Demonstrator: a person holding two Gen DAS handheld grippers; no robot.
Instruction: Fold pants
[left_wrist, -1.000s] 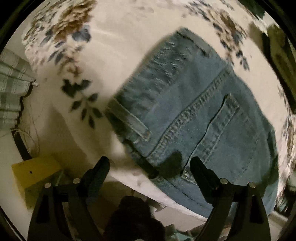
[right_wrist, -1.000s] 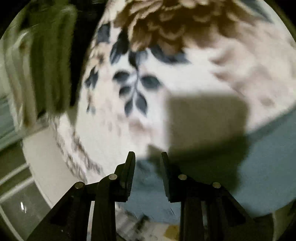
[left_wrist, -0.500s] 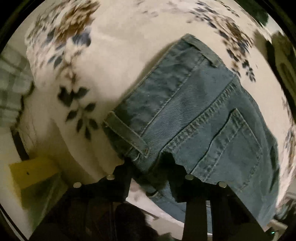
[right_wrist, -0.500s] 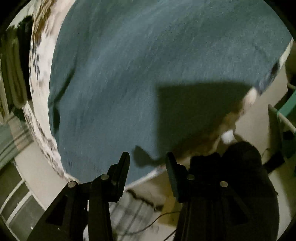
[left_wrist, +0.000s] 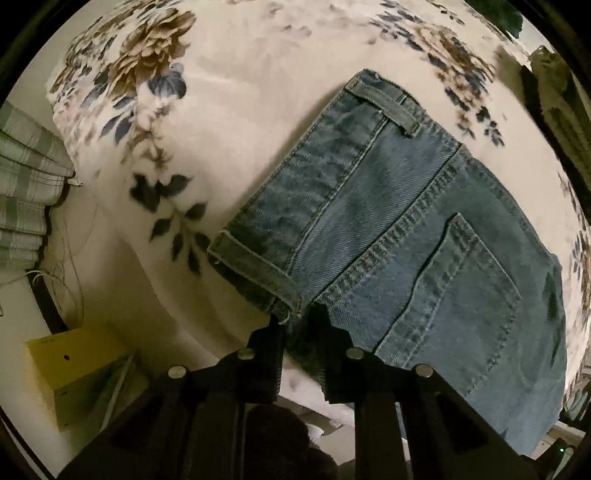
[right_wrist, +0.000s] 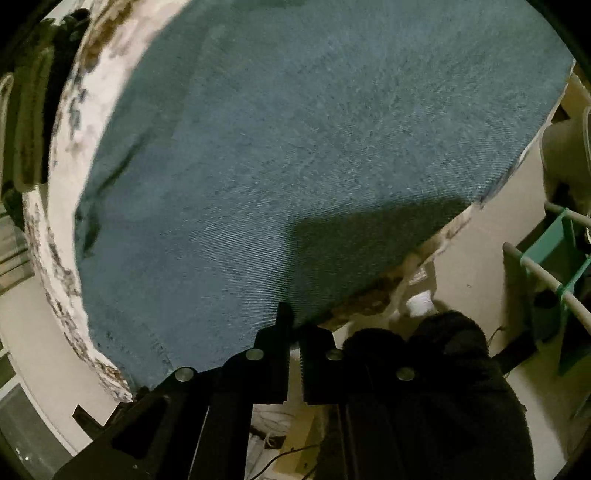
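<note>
Blue denim pants (left_wrist: 406, 236) lie on a floral bedspread (left_wrist: 229, 110), waistband toward the left, back pocket facing up. My left gripper (left_wrist: 301, 325) is shut on the near edge of the pants by the waistband corner and belt loop. In the right wrist view the denim (right_wrist: 314, 147) fills most of the frame as a flat leg panel. My right gripper (right_wrist: 293, 325) is shut on its near edge at the bed's rim.
A yellow box (left_wrist: 74, 358) sits on the floor left of the bed, with plaid fabric (left_wrist: 26, 184) beyond it. A teal and white rack (right_wrist: 546, 266) stands on the right. A dark gloved hand (right_wrist: 436, 369) is beside the right gripper.
My left gripper closed from wide open onto the waistband edge. My right gripper swung from the bare bedspread to the denim leg and closed on its edge.
</note>
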